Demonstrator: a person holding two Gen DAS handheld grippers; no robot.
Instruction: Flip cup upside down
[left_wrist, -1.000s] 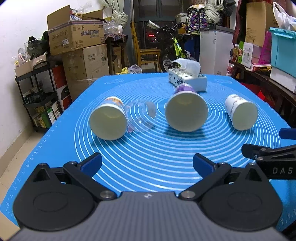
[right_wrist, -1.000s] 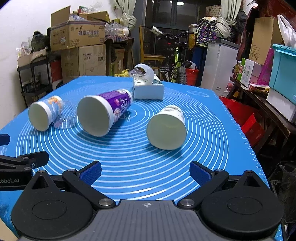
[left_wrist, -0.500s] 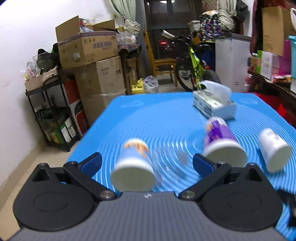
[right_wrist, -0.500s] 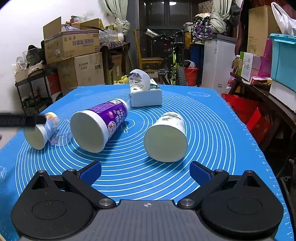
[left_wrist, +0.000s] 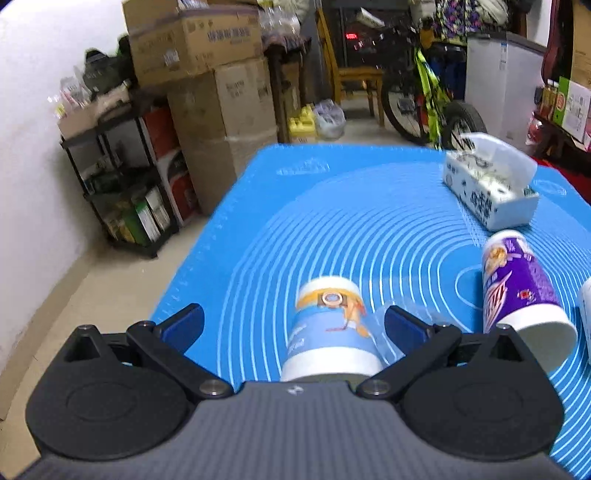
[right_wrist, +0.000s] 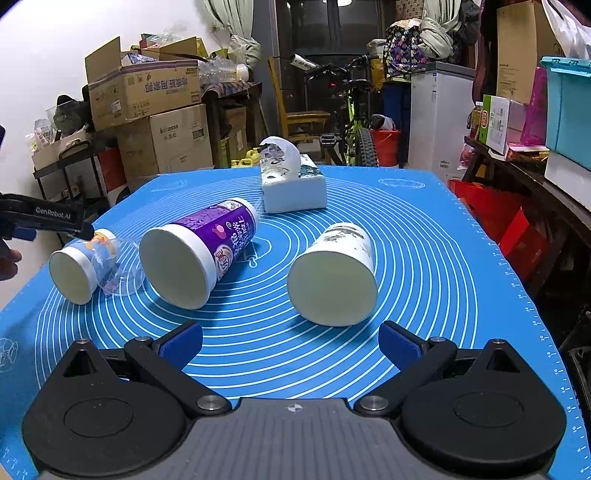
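Observation:
A small paper cup with a blue and orange print (left_wrist: 330, 332) lies on its side on the blue mat (left_wrist: 332, 206), mouth toward me. My left gripper (left_wrist: 293, 323) is open, its fingers either side of this cup without touching. A clear plastic cup (left_wrist: 391, 339) lies against its right side. In the right wrist view the same cup (right_wrist: 75, 269) lies at the left, with the left gripper's finger (right_wrist: 44, 218) above it. My right gripper (right_wrist: 290, 341) is open and empty, low over the mat's near edge.
A purple cup (right_wrist: 201, 258) and a white printed cup (right_wrist: 334, 273) lie on their sides mid-mat. A tissue box (right_wrist: 291, 184) stands at the back. Boxes, shelves and a bicycle stand beyond the table. The mat's left edge (left_wrist: 192, 273) is close to the left gripper.
My left gripper has swung left and moved forward over the small blue and orange cup, which now lies between its open fingers. The right gripper has barely moved.

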